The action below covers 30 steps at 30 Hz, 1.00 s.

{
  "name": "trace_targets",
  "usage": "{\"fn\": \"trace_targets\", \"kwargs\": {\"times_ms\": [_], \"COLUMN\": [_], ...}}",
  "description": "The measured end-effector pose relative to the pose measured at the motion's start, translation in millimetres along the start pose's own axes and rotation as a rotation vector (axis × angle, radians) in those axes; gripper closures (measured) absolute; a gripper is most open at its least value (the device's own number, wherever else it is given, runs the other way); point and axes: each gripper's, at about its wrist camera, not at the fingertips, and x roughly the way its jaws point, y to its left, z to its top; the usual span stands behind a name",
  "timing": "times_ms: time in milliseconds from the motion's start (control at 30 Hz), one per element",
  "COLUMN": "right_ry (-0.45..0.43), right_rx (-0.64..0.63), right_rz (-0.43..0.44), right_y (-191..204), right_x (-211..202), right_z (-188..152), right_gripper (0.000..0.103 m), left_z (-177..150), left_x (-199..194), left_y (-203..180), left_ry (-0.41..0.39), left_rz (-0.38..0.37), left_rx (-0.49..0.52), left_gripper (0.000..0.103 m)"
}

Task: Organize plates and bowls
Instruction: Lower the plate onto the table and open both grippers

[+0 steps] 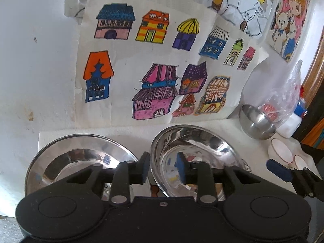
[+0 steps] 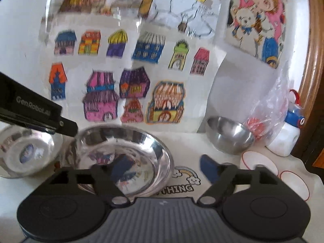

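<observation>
Two shiny steel plates lie side by side on the white cloth: a left plate (image 1: 81, 158) (image 2: 26, 151) and a right, deeper plate (image 1: 192, 151) (image 2: 121, 151). My left gripper (image 1: 163, 167) is open, straddling the right plate's left rim without pressing on it. My right gripper (image 2: 164, 172) is wide open across the same plate's right rim, one pad (image 2: 119, 174) inside and the other pad (image 2: 208, 170) outside. One of its blue pads (image 1: 277, 168) also shows in the left wrist view. A small steel bowl (image 1: 257, 121) (image 2: 230, 139) stands at the back right.
Two white dishes with red rims (image 1: 281, 149) (image 2: 261, 162) sit right of the plates. A plastic bag (image 1: 283, 101) (image 2: 267, 113) and a white bottle with a blue cap (image 2: 285, 137) stand behind them. Coloured drawings (image 1: 158, 70) cover the wall close behind.
</observation>
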Motion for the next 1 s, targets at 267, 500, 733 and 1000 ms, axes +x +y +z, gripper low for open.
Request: {"fn": "trace_targets", "kwargs": {"times_ms": [267, 500, 733, 1000], "right_ry": [-0.120, -0.134, -0.053, 0.111], "right_rx": [0.102, 0.251, 0.369, 0.446], "right_rz": [0.025, 0.166, 0.299, 0.352], "right_y": [4, 18, 48, 76], "right_x": [-51, -87, -94, -61], "right_z": [13, 20, 14, -6], "right_gripper": [0.000, 0.000, 0.000, 0.000], "left_z": [1, -1, -2, -9], "left_x": [-40, -86, -105, -86], "left_y": [9, 37, 95, 145], "left_ry": [-0.103, -0.221, -0.221, -0.127], "left_rz": [-0.015, 0.014, 0.066, 0.063], "left_rx": [0.004, 0.061, 0.086, 0.096], "left_gripper": [0.020, 0.001, 0.001, 0.001]}}
